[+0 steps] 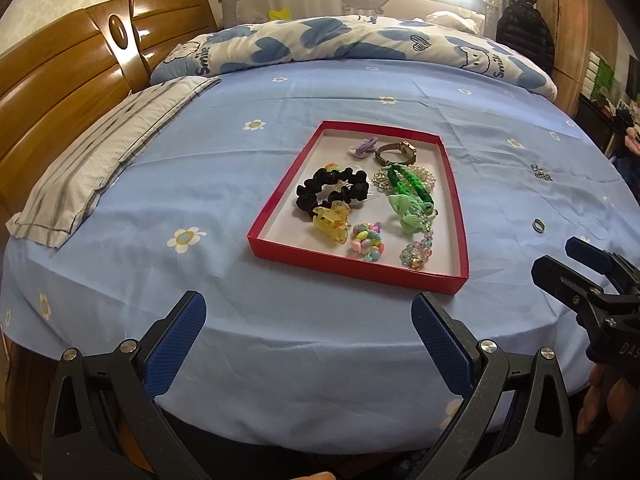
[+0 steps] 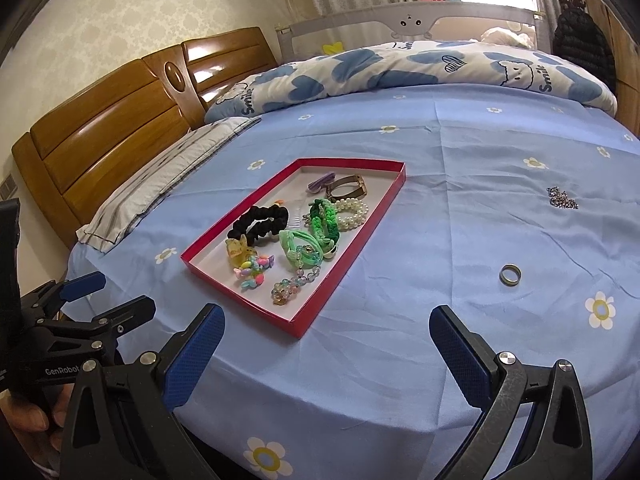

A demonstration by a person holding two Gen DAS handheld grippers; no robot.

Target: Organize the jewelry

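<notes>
A red-rimmed shallow box (image 1: 416, 278) (image 2: 240, 286) lies on the blue bed sheet and holds several pieces: a black scrunchie (image 1: 320, 190), a yellow claw clip (image 1: 330, 222), green braided bands (image 1: 410, 180), a pearl bracelet (image 2: 354, 210), a watch (image 1: 398, 152) and bead bracelets (image 1: 416, 256). A metal ring (image 1: 539, 225) (image 2: 509, 274) and a small silver chain piece (image 1: 541, 172) (image 2: 562, 198) lie loose on the sheet, right of the box. My left gripper (image 1: 310, 318) is open and empty near the bed's front edge. My right gripper (image 2: 326, 330) is open and empty, short of the ring.
A folded grey striped pillowcase (image 1: 92, 164) lies at the left by the wooden headboard (image 1: 60, 80). A rolled blue-heart quilt (image 1: 340, 42) runs along the far side. A wardrobe (image 1: 580, 20) stands at the right.
</notes>
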